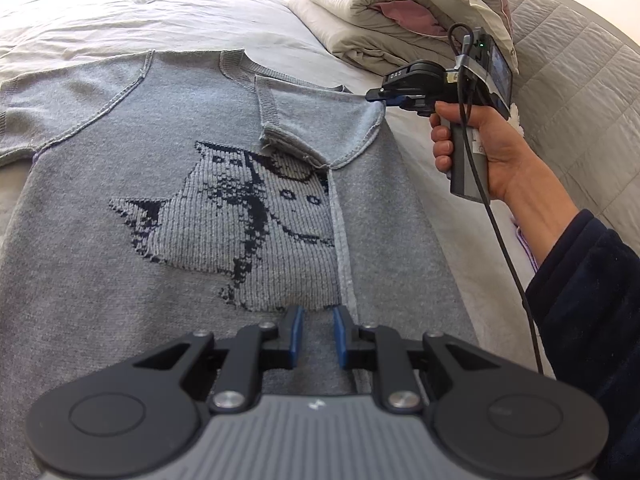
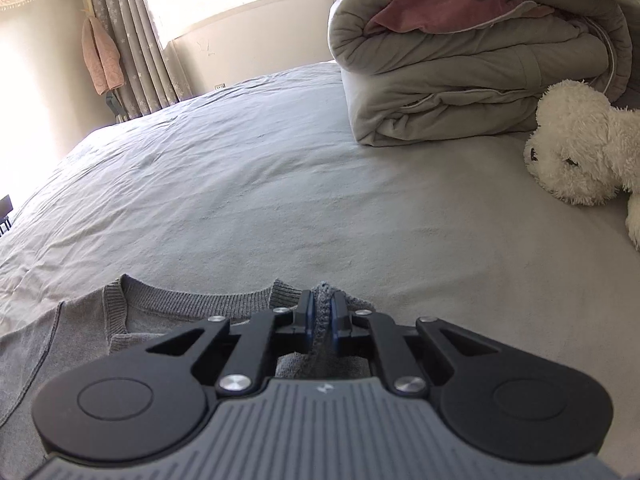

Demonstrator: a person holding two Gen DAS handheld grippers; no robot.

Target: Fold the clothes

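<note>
A grey knit sweater (image 1: 160,264) with a dark cat pattern lies flat on the bed, its neckline (image 1: 248,70) at the far end. Its right side and sleeve (image 1: 304,120) are folded over onto the body. My left gripper (image 1: 318,320) sits at the near end by the fold's edge, with grey fabric filling the narrow gap between its blue pads. My right gripper (image 1: 376,97), held by a hand (image 1: 480,148), is at the far right shoulder corner. In the right wrist view it (image 2: 322,308) is shut on a pinch of the sweater (image 2: 80,320) beside the collar.
A rolled grey and pink duvet (image 2: 460,72) lies at the far right of the bed sheet (image 2: 280,160). A white plush toy (image 2: 580,148) sits next to it. A quilted grey headboard (image 1: 580,80) runs along the right. A dark sleeve (image 1: 580,300) reaches in there.
</note>
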